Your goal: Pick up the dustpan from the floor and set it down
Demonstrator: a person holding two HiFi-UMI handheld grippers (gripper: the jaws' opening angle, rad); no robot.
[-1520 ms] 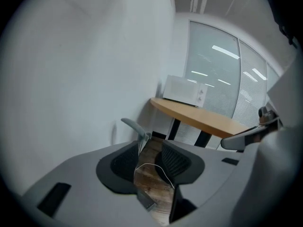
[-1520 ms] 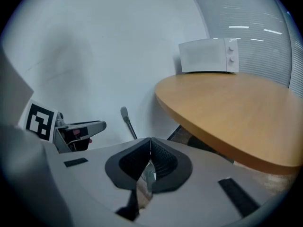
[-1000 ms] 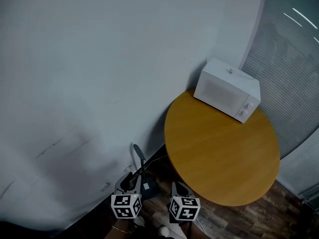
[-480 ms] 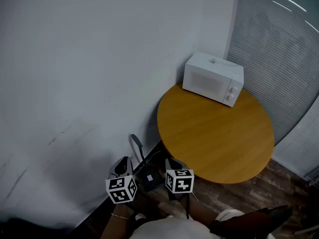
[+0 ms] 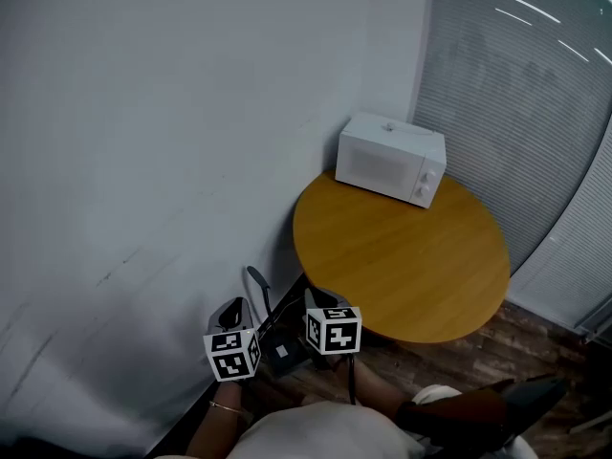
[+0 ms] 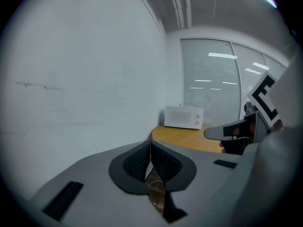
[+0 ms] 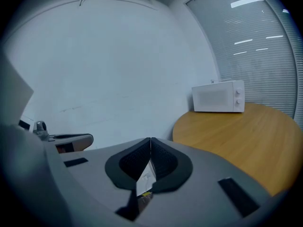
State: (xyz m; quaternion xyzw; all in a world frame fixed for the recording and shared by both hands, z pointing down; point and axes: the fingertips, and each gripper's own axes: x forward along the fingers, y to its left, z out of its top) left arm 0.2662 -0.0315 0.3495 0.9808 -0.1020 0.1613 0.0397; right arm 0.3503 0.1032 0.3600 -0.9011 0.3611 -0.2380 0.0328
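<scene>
Left gripper (image 6: 150, 148) is hanging low beside the wall (image 5: 143, 161), its jaws having just been closing and now pressing pad to pad with nothing between them. Only brown floor (image 5: 521, 325) is showing through the gap beneath. Just to its right, between the two tools, a dark long-handled thing is standing at the foot of the wall, its handle curving up ahead of the jaws. This is looking like the dustpan (image 5: 258, 282), though its lower part is too dark to make out. It is touching neither tool. Right gripper (image 7: 150, 145) is hovering just right of it, jaws likewise clamped together on nothing. Farther right and ahead of that gripper, the round wooden table (image 5: 402, 256) is carrying a white microwave (image 5: 390, 159) at its far edge. Judgement: the dustpan is resting on the floor with nobody gripping it, so either the lift is not begun or the set-down is finished, and these views are not settling which. If the lift is pending, one gripper is needing to open and come onto the handle first.
</scene>
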